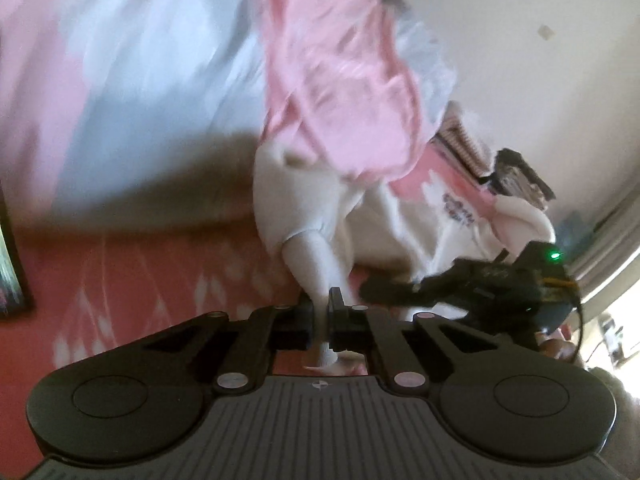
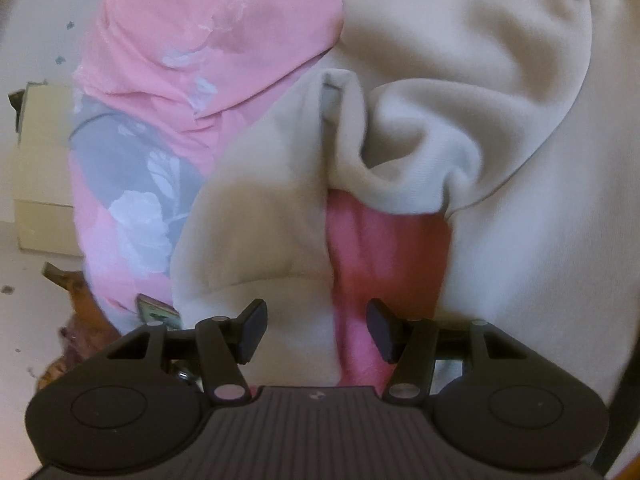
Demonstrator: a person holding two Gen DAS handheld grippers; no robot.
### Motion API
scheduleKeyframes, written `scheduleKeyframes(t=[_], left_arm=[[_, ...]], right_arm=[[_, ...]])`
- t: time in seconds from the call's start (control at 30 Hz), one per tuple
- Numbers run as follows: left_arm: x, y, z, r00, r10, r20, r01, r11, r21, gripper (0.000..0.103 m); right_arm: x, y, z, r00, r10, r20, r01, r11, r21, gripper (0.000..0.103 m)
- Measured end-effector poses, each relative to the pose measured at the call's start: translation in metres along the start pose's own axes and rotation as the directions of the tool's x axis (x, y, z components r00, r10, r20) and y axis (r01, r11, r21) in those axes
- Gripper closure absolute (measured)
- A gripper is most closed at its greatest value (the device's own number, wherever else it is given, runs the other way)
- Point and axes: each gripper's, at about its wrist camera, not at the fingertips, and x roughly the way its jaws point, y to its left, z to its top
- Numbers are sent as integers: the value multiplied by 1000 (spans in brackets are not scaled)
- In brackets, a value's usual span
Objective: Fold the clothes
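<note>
The left gripper [image 1: 320, 312] was closed on a narrow fold of the cream sweatshirt [image 1: 320, 208], which lay crumpled on the pink bedspread [image 1: 140, 280] beside a pink garment [image 1: 340, 80]. The right gripper [image 2: 316, 330] stood partly open, its jaws apart over the cream fabric and a strip of pink cloth [image 2: 384, 248], with no fabric pinched between them.
</note>
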Motion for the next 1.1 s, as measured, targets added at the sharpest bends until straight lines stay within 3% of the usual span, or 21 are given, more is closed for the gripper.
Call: scheduleKeyframes(t=[0.07, 0.13, 0.23, 0.33, 0.4, 0.5, 0.57, 0.6, 0.63, 0.67, 0.73, 0.77, 0.8, 0.93, 1.0, 1.1], left_arm=[[-10, 0, 11, 1000, -6, 11, 6, 1000, -7, 99], [-20, 0, 21, 1000, -12, 22, 12, 1000, -14, 99], [-25, 5, 39, 999, -35, 23, 37, 996, -77, 99], [-23, 8, 53, 999, -47, 0, 46, 988, -146, 99], [-19, 5, 57, 998, -67, -13, 64, 984, -169, 99], [-14, -1, 62, 995, -97, -28, 90, 977, -191, 99], [-12, -5, 63, 993, -111, -35, 102, 974, -201, 99], [-12, -6, 64, 992, -120, -37, 110, 972, -206, 99], [-12, -7, 64, 992, -124, -39, 114, 971, -209, 99], [-12, -6, 64, 991, -131, -34, 120, 969, -218, 99], [-12, -2, 63, 989, -146, -22, 137, 962, -238, 99], [-12, 0, 63, 988, -154, -16, 145, 958, -248, 99], [-12, 2, 63, 987, -161, -9, 154, 954, -257, 98], [-9, 12, 54, 979, -203, 17, 197, 921, -335, 91], [-12, 14, 49, 972, -233, 39, 231, 900, -369, 67], [-17, 11, 44, 968, -245, 55, 247, 892, -379, 47]], right_arm=[[-7, 8, -3, 1000, -4, 19, 4, 999, -42, 45], [-23, 28, -11, 997, -3, 80, 17, 986, -168, 45], [-48, 69, -33, 983, -1, 184, 83, 895, -438, 45], [-58, 113, -69, 962, -5, 274, 202, 688, -697, 36], [-49, 136, -96, 942, -21, 336, 299, 509, -807, 29], [-23, 158, -132, 898, -47, 438, 438, 199, -877, 25], [1, 160, -144, 867, -84, 492, 496, 42, -867, 25], [13, 158, -147, 846, -108, 522, 523, -24, -852, 27], [19, 157, -147, 835, -119, 537, 535, -53, -843, 29], [25, 156, -147, 826, -129, 549, 544, -76, -836, 38], [26, 156, -141, 828, -142, 543, 541, -55, -839, 61], [27, 157, -138, 829, -148, 539, 539, -44, -841, 79], [28, 156, -135, 830, -154, 535, 537, -32, -843, 88], [18, 156, -121, 848, -166, 503, 522, 100, -847, 98], [14, 155, -112, 859, -172, 483, 510, 191, -839, 99], [11, 153, -103, 870, -180, 459, 493, 291, -820, 99]])
